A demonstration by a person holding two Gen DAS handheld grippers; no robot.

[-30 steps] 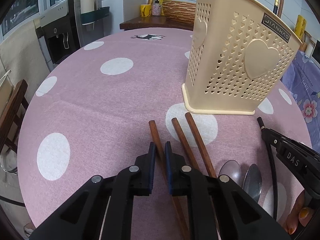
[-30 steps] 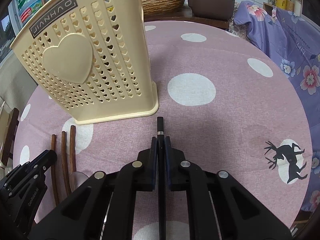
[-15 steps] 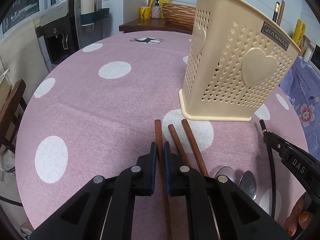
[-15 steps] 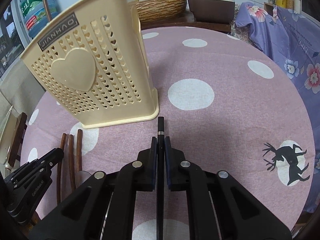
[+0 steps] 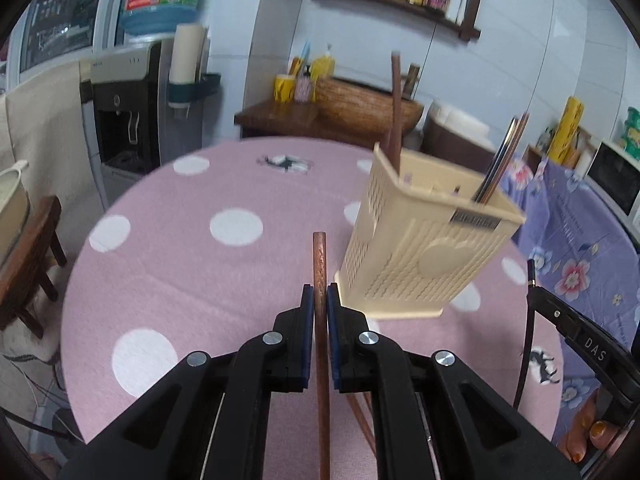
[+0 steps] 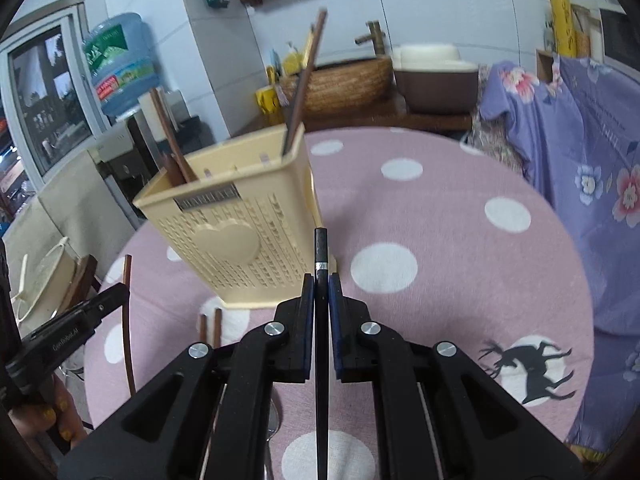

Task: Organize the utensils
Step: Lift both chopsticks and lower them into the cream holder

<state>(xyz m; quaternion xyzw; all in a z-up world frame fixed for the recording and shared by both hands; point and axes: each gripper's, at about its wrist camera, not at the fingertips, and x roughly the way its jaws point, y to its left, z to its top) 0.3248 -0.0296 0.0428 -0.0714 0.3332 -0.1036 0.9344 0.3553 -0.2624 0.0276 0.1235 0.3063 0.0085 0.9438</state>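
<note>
My left gripper (image 5: 319, 296) is shut on a brown wooden chopstick (image 5: 320, 260), held above the pink dotted tablecloth (image 5: 180, 264). My right gripper (image 6: 320, 284) is shut on a black chopstick (image 6: 321, 248), also off the table. The cream heart-pattern utensil holder (image 5: 420, 248) stands just ahead, between both. A brown chopstick (image 5: 396, 112) stands in one end of it and dark ones (image 5: 504, 160) in the other. Two more brown chopsticks (image 6: 210, 326) lie on the table below the holder (image 6: 240, 240). A spoon (image 6: 274, 420) shows partly under my right gripper.
A water dispenser (image 5: 128, 112) and a wooden chair (image 5: 28, 260) stand left of the table. Behind it a side table carries a wicker basket (image 5: 368, 100). A purple floral cloth (image 6: 580, 160) hangs along the right edge. A person's hand (image 5: 592, 436) holds the right gripper.
Both grippers have risen, each lifting its chopstick off the table. The holder's open top and the chopsticks inside it have come into view.
</note>
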